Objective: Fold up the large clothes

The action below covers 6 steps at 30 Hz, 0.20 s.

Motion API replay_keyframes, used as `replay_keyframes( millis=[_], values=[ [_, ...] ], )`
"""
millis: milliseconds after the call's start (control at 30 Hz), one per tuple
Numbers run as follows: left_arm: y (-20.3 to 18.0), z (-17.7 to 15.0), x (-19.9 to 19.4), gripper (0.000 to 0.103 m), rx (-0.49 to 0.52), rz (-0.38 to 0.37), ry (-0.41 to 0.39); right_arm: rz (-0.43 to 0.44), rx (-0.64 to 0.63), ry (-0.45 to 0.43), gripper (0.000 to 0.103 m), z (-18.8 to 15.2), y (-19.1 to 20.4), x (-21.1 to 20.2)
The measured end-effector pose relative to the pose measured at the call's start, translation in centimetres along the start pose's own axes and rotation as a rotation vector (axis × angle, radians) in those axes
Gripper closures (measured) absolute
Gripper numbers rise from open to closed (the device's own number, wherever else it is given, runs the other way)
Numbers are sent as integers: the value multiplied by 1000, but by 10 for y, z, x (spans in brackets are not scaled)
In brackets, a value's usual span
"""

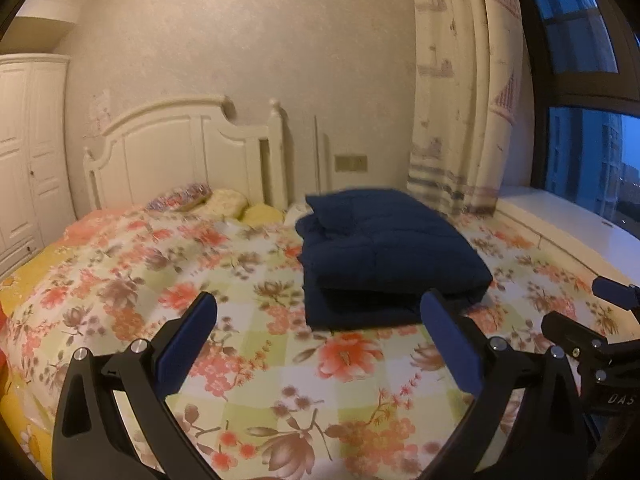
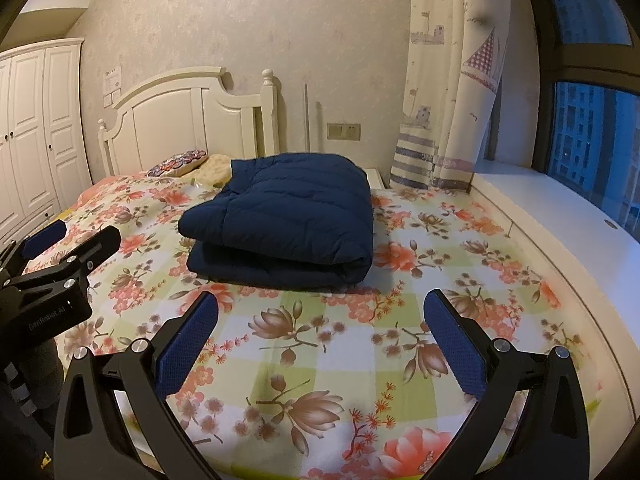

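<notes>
Jacket point(image 2: 280, 220): one, dark blue, quilted, already folded in compact bundle, on bed point(image 2: 340, 360), frame centre. Left gripper point(image 1: 318, 336) fingers wide apart, hold nothing; right gripper point(image 2: 320, 336) same, both short of bundle. Folding looks finished; next likely only tidy edges or withdraw. Two pillows point(image 2: 180, 162) by headboard point(image 2: 180, 120).

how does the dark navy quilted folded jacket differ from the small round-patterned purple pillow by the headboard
The dark navy quilted folded jacket is plain, bulky and stacked in layers mid-bed; the small round-patterned purple pillow is multicoloured, much smaller and lies flat by the white wooden headboard. The jacket is nearer both grippers. Both rest on the floral bedsheet.
</notes>
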<state>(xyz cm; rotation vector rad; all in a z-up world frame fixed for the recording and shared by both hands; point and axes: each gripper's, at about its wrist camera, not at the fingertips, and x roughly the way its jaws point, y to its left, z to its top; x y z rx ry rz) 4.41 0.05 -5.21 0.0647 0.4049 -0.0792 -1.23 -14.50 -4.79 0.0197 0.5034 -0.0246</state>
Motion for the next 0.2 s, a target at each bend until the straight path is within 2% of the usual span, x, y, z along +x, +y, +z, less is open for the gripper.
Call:
replay_keyframes(
  millis=[133,200],
  values=[
    [18,-1,37,2,8,-32,159,22,-6,33,4,0,-9,12],
    [38,0,60,2,7,-23,223,4,-37,29,4,8,-29,18]
  ],
)
